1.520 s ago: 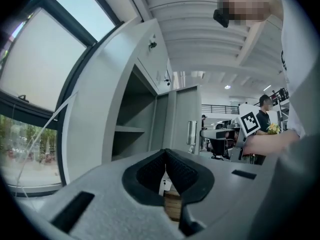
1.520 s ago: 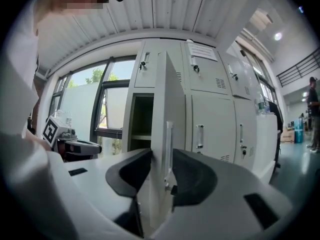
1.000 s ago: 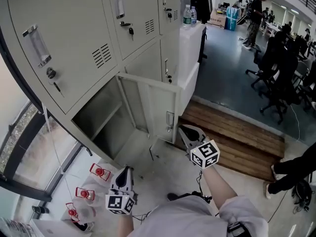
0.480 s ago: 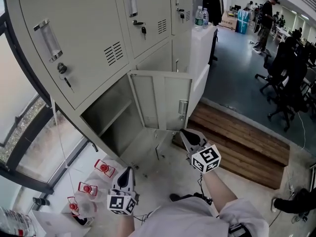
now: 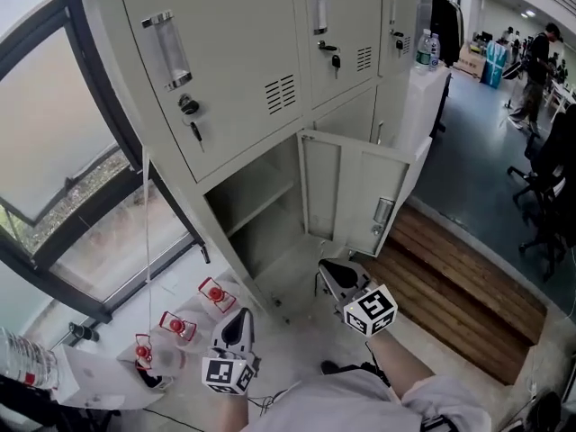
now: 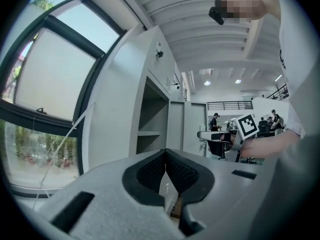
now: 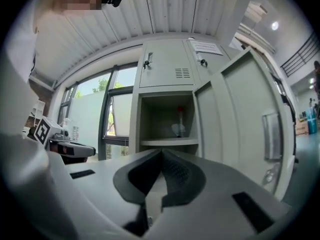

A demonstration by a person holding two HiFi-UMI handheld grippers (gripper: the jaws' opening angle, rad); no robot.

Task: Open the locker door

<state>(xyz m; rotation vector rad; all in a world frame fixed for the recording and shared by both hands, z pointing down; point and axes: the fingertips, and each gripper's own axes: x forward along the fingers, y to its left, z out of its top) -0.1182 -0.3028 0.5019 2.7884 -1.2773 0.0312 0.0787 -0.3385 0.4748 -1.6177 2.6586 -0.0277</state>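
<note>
The lower locker's door (image 5: 353,194) stands swung out, and its handle (image 5: 383,211) shows on the outer face. The open compartment (image 5: 255,207) has one shelf. My right gripper (image 5: 331,272) is shut and holds nothing; it hangs just below and in front of the door's bottom edge, apart from it. My left gripper (image 5: 238,324) is shut and empty, low over the floor to the left. In the right gripper view the right gripper (image 7: 161,154) faces the compartment (image 7: 167,119), with the door (image 7: 250,99) on its right. The left gripper (image 6: 165,154) looks along the locker's side (image 6: 117,114).
Closed lockers with keys (image 5: 191,115) stand above the open one. Small red items (image 5: 214,292) lie on the floor at left, below a window (image 5: 54,142). A wooden platform (image 5: 459,282) runs to the right. Bottles (image 5: 427,50) stand on a white cabinet; office chairs (image 5: 551,196) are farther right.
The head view has swung left and taken in more of the window. My right gripper has dropped back a little from the door's handle side. The door has stayed open.
</note>
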